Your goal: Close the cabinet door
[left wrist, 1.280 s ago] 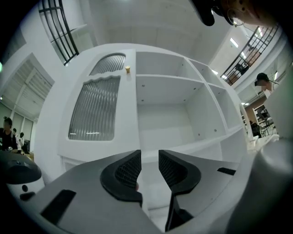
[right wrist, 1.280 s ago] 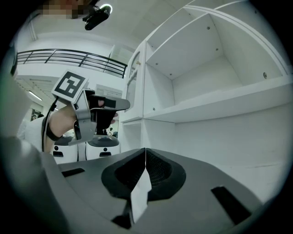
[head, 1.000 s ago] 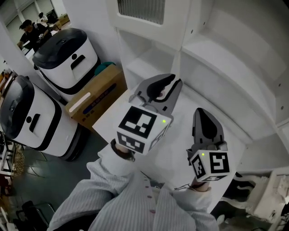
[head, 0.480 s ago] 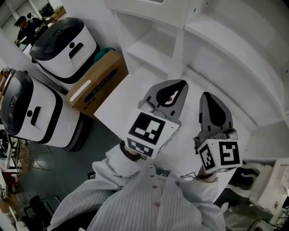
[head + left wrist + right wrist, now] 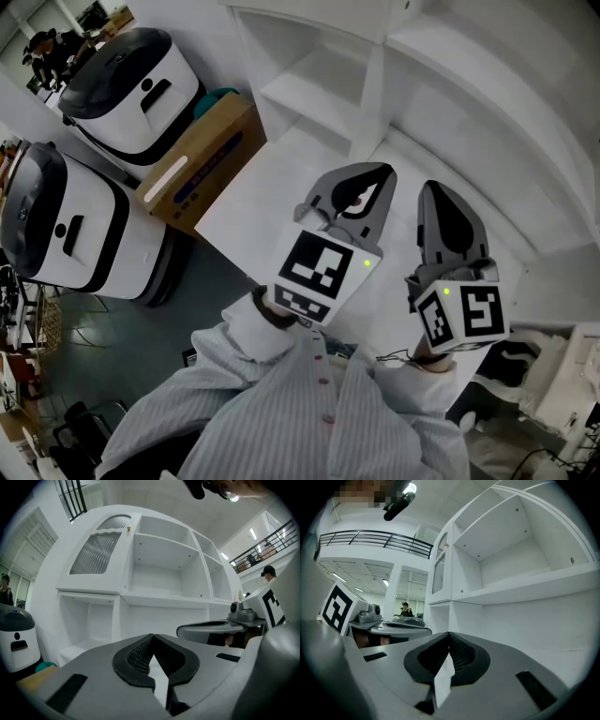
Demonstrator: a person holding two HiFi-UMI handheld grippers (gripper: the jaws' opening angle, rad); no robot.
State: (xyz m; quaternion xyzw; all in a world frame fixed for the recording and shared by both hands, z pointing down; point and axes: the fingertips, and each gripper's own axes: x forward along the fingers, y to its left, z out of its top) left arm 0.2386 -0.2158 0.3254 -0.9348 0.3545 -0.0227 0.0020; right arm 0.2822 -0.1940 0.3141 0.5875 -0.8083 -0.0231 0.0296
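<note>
The white cabinet stands ahead with open shelves. Its ribbed-glass door covers the upper left compartment and looks flush with the frame, a small knob at its top corner. In the right gripper view the door shows edge-on, in line with the cabinet front. My left gripper is shut with nothing in it and points level over the white counter. My right gripper hangs beside it, also shut and empty. Neither touches the cabinet.
Two white-and-black machines stand on the floor at the left, with a cardboard box between them and the cabinet. People are far off at the upper left. A white ornate piece sits at the lower right.
My left gripper has sunk lower, level with the right one, and its jaws have come together. The right gripper has kept its place.
</note>
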